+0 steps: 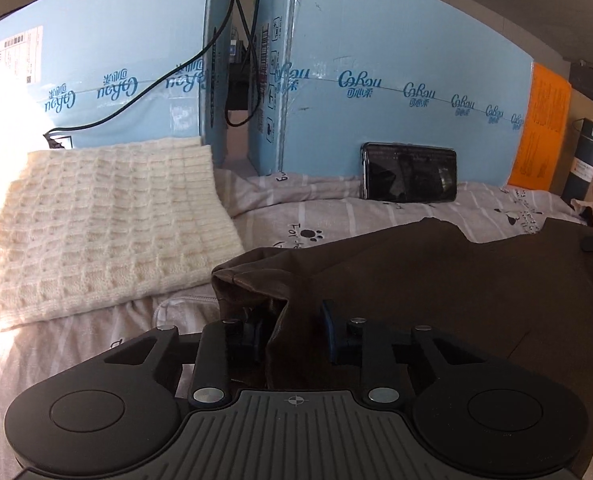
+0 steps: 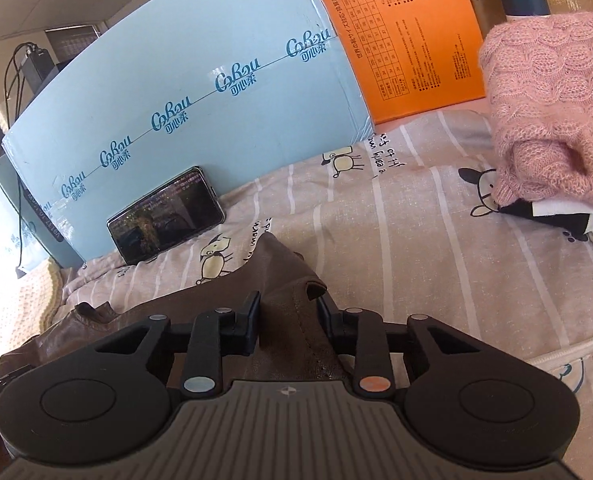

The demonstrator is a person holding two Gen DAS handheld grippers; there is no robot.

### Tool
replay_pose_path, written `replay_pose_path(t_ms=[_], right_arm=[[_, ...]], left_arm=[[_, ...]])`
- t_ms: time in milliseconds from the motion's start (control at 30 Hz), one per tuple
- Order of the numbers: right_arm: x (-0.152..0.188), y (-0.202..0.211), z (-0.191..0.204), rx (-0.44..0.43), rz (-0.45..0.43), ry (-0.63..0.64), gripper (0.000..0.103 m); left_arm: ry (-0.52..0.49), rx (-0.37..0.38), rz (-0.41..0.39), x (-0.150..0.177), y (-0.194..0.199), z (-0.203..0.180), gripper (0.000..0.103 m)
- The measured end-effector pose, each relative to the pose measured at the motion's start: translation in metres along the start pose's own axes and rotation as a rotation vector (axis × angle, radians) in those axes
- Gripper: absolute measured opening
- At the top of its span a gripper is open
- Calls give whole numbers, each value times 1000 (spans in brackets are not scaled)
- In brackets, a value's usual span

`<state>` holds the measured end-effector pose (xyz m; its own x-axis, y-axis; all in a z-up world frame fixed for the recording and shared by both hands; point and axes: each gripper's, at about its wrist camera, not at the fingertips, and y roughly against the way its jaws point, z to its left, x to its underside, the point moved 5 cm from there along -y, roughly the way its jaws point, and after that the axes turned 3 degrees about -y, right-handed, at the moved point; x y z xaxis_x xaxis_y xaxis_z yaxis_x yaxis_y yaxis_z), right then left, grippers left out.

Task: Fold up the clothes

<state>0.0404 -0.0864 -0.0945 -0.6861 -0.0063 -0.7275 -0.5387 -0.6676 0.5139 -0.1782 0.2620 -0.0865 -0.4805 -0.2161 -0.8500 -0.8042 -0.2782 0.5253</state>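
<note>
While both grippers, left [image 1: 292,330] and right [image 2: 288,316], pinch the brown garment [image 1: 436,280] between their fingers, its edge is gathered for folding on the bed [image 2: 416,260].

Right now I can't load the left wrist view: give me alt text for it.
The left gripper has brown garment fabric bunched between its fingers on a striped, cartoon-printed bedsheet. A folded cream knit lies to the left; behind stand light blue boxes with a phone leaning against one.
</note>
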Motion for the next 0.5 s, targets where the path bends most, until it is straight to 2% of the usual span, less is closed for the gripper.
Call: replay_pose_path(t_ms=[100,200,300,333,400,433,467,500], right_arm=[[-6,13,-3,36,-68,9,16],[-14,29,-11,79,-143,15,15],[-16,35,-24,117,-155,18,16],[-15,34,-27,117,-147,21,16],[-12,33,-33,116,-133,27,25],[-11,33,-36,116,-125,29,28],[-10,33,-38,113,-121,33,35],[-10,32,-36,103,-125,42,41]], left_arm=[[-12,45,-22,-10,-7,-10,16],[-70,78,-43,-24,-22,-25,16],[-112,85,-50,-32,-33,-34,21],[-124,84,-53,-34,-36,-36,24],[-132,91,-60,-36,-36,-35,36],[-133,98,-64,-37,-35,-33,46],[-130,101,-72,-39,-34,-31,56],[-123,112,-79,-42,-34,-29,59]])
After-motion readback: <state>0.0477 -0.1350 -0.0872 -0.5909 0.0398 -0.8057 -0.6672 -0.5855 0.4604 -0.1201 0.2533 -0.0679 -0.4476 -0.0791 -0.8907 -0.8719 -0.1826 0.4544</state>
